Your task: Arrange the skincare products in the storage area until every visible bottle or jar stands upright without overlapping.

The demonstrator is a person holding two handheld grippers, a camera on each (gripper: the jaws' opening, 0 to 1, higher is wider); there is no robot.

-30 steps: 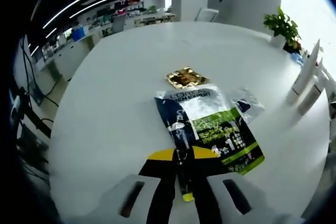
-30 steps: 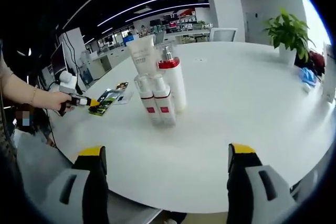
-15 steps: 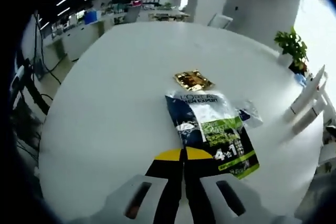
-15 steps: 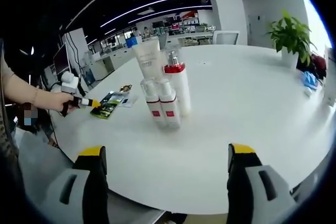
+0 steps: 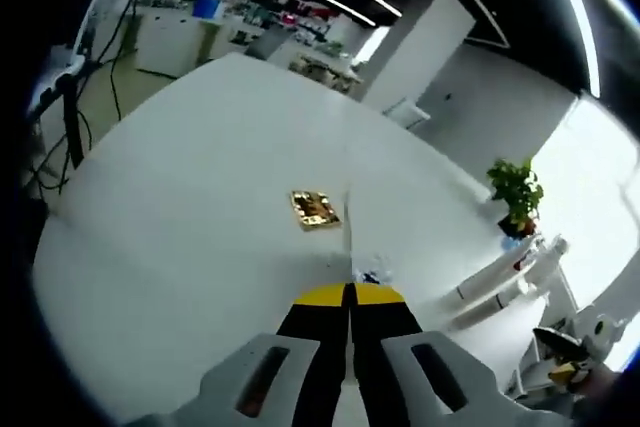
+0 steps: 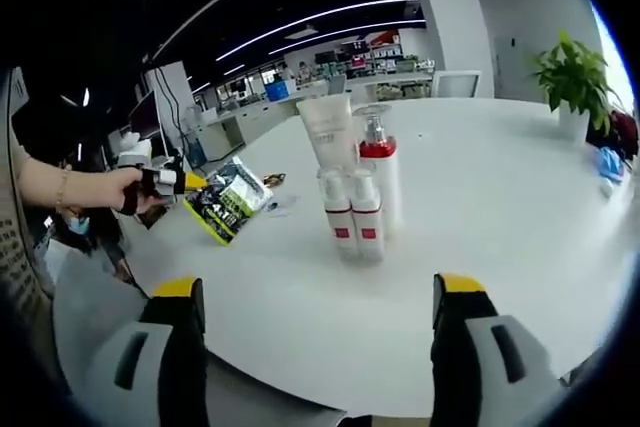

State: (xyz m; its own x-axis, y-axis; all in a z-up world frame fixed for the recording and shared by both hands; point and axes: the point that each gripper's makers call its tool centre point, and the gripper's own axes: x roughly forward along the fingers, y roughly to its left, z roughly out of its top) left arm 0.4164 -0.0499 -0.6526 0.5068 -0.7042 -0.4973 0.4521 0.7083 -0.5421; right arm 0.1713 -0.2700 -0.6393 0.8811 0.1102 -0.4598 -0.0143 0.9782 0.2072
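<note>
Sachet (image 6: 232, 209) in left claw (image 6: 190, 182) — lifted, tilted, long axis toward bottles (image 6: 357, 217).

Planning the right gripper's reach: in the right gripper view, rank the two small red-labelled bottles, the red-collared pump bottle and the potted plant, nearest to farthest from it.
1. Two small red-labelled bottles, front of the cluster, centre.
2. Red-collared pump bottle, just behind them.
3. Potted plant, far right table edge.

Green-and-black sachet pack (image 6: 232, 210) now lifted clear of the white table (image 6: 520, 207), pinched edge-on between the closed jaws of the left gripper (image 6: 190, 183); a second ago lying flat beside the gold sachet (image 5: 315, 209). Small clear sachet (image 5: 374, 275) now uncovered on the tabletop. Right gripper closer to the bottle cluster (image 6: 357, 187).
</note>
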